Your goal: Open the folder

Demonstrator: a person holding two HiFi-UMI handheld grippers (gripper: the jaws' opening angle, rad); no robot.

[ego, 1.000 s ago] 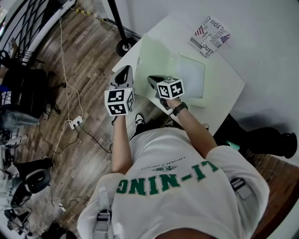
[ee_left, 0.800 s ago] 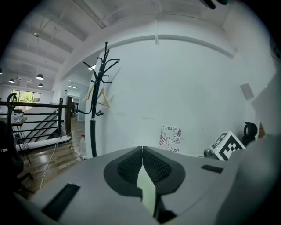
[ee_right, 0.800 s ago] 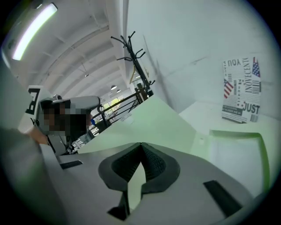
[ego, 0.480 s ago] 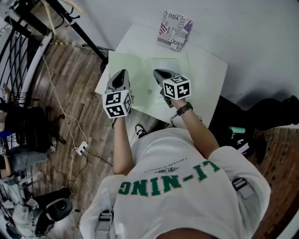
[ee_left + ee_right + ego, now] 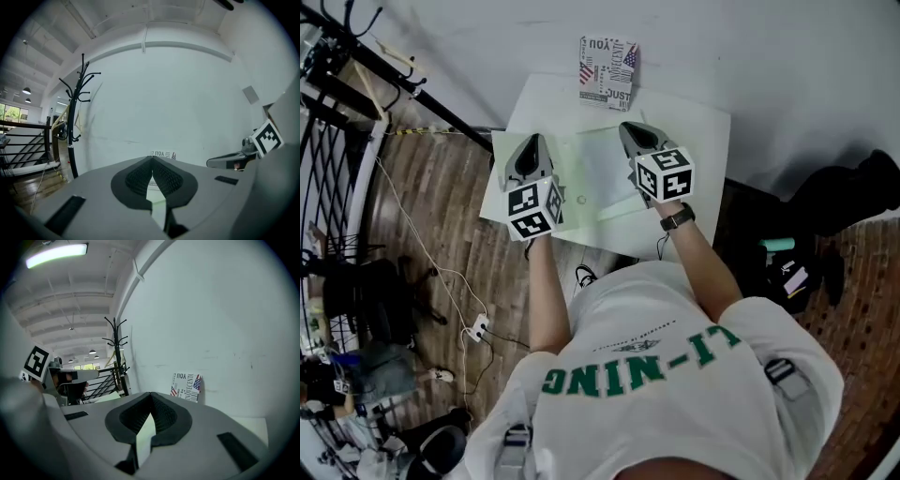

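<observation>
1. White wall point(image 5: 787, 56) backs a white tabletop point(image 5: 698, 178), with wood floor point(image 5: 431, 225) off to its left.
2. Left gripper point(image 5: 531, 142): the jaws are closed, tips meeting, with nothing pinched. Its own view shows only pale green through the gap behind the tips. It hangs over the left part of the folder point(image 5: 553, 159) and looks clear of it.
3. Right gripper point(image 5: 630, 128): the jaws are closed tip to tip and empty. It sits over the folder's far right corner, pointing towards the wall rather than down at the cover.
4. The folder is pale green and lies flat on the left half of the tabletop, below and between the two grippers. A paler panel point(image 5: 609, 173) covers its right part, perhaps the cover flap. A small stud point(image 5: 581, 199) sits near the near edge. I cannot tell whether the stud is fastened.
5. Beyond the folder, a printed card point(image 5: 607, 71) leans against the wall, well apart from both grippers.
6. Step in hand, as I judge it: the approach. Both grippers are over the folder and neither has hold of it. The folder looks unopened.
7. The next move calls for one gripper to spread its jaws, dip to a free edge of the cover and pinch only that top layer. The other should press the back sheet down so the folder does not slide or lift whole. If the stud is a fastener, it must be freed first.
</observation>
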